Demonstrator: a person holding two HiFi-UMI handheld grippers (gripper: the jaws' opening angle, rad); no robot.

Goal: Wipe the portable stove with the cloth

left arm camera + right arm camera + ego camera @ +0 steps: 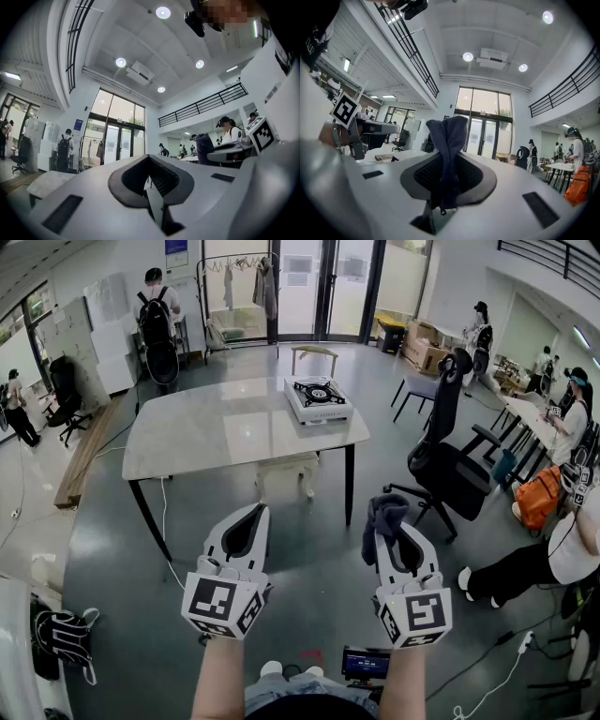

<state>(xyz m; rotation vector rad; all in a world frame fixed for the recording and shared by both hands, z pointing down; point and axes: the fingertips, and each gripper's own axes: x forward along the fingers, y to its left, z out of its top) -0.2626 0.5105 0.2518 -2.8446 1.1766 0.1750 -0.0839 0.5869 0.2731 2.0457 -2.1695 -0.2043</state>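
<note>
Grey polished floor (309, 549) fills the space under both grippers, and a pale stone-topped table (206, 427) stands well ahead of them, out of reach for now.

The left gripper (255, 514) is held low and level, pointing toward the table. Its own view shows the jaws closed together with nothing between them, so it is probably being kept free to steady things later.

Just beside it, the right gripper (389, 538) has its jaws clamped on the cloth (380, 514). The dark blue cloth is pinched at its middle, so a bunched fold stands up above the jaw tips and a short end hangs below. That loose fold is likely the part meant to meet the surface.

The portable stove (318, 397) sits on the far side of the table, ahead of both grippers and slightly nearer the right one's line. It has a white body with a dark burner ring on top, and nothing is touching it.

Wiping has not begun, since the cloth and stove are well apart. A black office chair (450, 446) stands to the right of the right gripper, beside the table's near right corner, and could crowd an approach from that side.
</note>
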